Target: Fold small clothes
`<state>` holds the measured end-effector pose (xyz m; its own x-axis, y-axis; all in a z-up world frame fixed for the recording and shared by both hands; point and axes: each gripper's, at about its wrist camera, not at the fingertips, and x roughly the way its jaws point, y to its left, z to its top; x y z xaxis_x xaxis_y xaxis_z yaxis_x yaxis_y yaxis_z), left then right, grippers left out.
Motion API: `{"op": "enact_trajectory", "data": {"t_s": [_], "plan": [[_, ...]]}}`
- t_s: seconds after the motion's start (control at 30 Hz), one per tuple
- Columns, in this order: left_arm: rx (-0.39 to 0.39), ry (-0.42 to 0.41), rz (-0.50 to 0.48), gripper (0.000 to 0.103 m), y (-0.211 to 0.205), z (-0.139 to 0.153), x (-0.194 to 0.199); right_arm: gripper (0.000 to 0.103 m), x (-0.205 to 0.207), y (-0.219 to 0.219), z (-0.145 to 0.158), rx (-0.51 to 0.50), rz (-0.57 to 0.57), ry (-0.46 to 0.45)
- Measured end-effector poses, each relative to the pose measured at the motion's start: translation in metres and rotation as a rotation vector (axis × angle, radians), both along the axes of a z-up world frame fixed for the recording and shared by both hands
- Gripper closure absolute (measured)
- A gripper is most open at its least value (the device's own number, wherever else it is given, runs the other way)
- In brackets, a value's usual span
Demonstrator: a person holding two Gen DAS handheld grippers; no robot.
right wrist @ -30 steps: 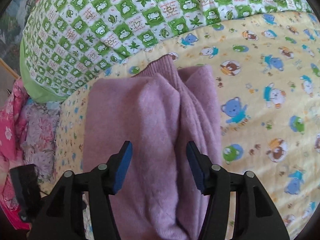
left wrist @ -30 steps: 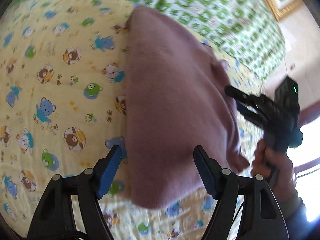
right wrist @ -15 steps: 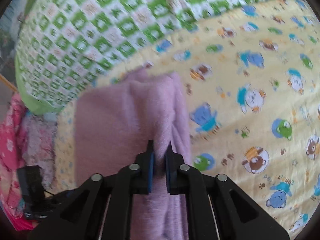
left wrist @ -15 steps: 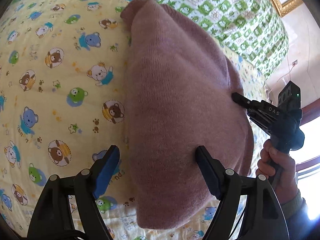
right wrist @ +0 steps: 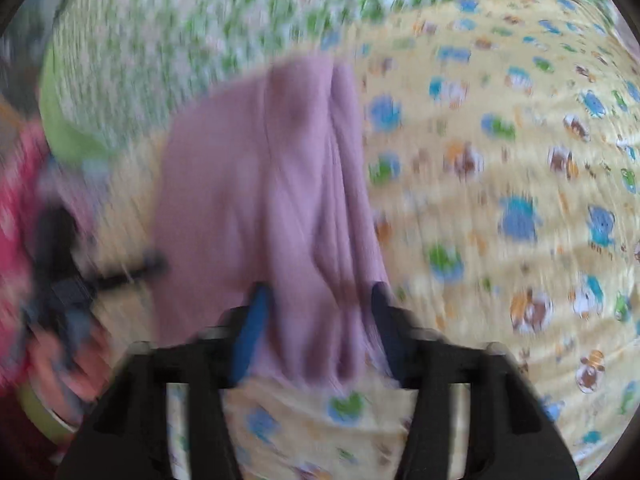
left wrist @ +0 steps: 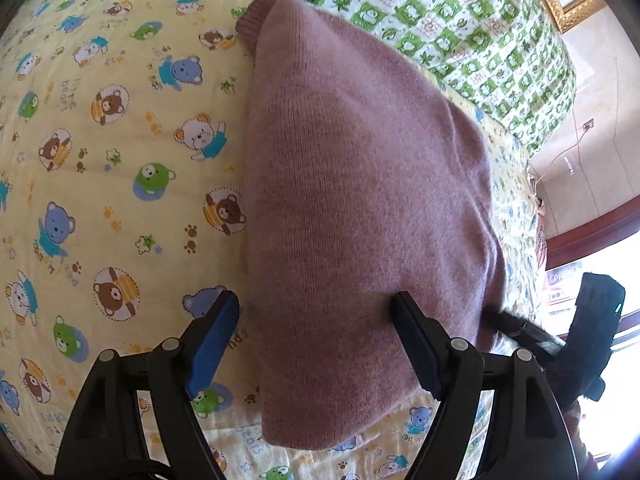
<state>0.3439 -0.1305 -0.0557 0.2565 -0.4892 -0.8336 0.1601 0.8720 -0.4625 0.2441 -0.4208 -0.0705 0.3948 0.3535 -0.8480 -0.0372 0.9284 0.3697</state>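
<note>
Left wrist view: a folded mauve knitted sweater (left wrist: 360, 184) lies lengthwise on a yellow quilt printed with cartoon bears (left wrist: 112, 152). Its ribbed cuff points towards a green-and-white checked blanket (left wrist: 460, 20) at the far end. The left gripper (left wrist: 316, 304) hangs over the sweater's near left part with its jaws spread wide, the left pad over quilt, the right over knit, gripping nothing. The right gripper (left wrist: 496, 318) meets the sweater's near right edge.

Right wrist view, heavily blurred: the right gripper (right wrist: 318, 304) has its jaws closing, and a bunched fold of the sweater (right wrist: 280, 168) fills the gap between them. I cannot tell whether the pads press it. The left gripper (right wrist: 132, 270) sits at the sweater's left edge.
</note>
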Motion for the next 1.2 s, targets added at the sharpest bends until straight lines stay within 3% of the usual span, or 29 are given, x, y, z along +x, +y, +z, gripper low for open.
{"op": "enact_trajectory", "data": {"t_s": [0.13, 0.27, 0.3, 0.37, 0.4, 0.43, 0.47, 0.73, 0.8, 0.97, 1.03, 1.1, 1.2], "plan": [[0.01, -0.004, -0.023, 0.024, -0.006, 0.003, -0.003, 0.095, -0.001, -0.022, 0.001, 0.042, -0.085, -0.008], [0.031, -0.018, -0.034, 0.024, -0.009, 0.008, -0.003, 0.092, 0.0, -0.014, 0.011, 0.077, -0.041, -0.019], [0.03, -0.02, -0.03, 0.024, -0.008, 0.009, -0.002, 0.085, 0.003, -0.012, 0.014, 0.078, -0.045, -0.016], [0.02, -0.018, -0.02, 0.024, -0.006, 0.01, 0.001, 0.056, 0.012, -0.011, 0.02, 0.091, -0.066, -0.03], [0.018, -0.016, -0.017, 0.024, -0.005, 0.011, 0.003, 0.031, 0.016, -0.011, 0.023, 0.115, -0.087, -0.056], [0.016, -0.017, -0.015, 0.024, -0.005, 0.011, 0.006, 0.019, 0.022, -0.012, 0.025, 0.136, -0.102, -0.078], [0.015, -0.019, -0.017, 0.024, -0.004, 0.012, 0.009, 0.019, 0.029, -0.009, 0.026, 0.148, -0.108, -0.089], [-0.048, 0.024, 0.029, 0.022, 0.003, 0.003, 0.047, 0.019, 0.1, -0.011, -0.01, 0.252, -0.111, -0.009], [-0.048, 0.031, 0.036, 0.017, 0.003, -0.001, 0.054, 0.019, 0.107, -0.015, -0.016, 0.258, -0.104, -0.002], [-0.074, 0.075, 0.044, 0.017, -0.001, -0.023, 0.068, 0.035, 0.111, -0.013, -0.028, 0.261, -0.073, 0.018], [-0.104, 0.085, 0.048, 0.02, -0.003, -0.031, 0.07, 0.048, 0.11, -0.012, -0.032, 0.28, -0.065, 0.031], [-0.132, 0.087, 0.027, 0.037, -0.006, -0.032, 0.071, 0.059, 0.111, -0.012, -0.034, 0.299, -0.064, 0.042], [-0.143, 0.066, 0.007, 0.052, -0.006, -0.026, 0.069, 0.073, 0.107, -0.013, -0.026, 0.33, -0.065, 0.028]]}}
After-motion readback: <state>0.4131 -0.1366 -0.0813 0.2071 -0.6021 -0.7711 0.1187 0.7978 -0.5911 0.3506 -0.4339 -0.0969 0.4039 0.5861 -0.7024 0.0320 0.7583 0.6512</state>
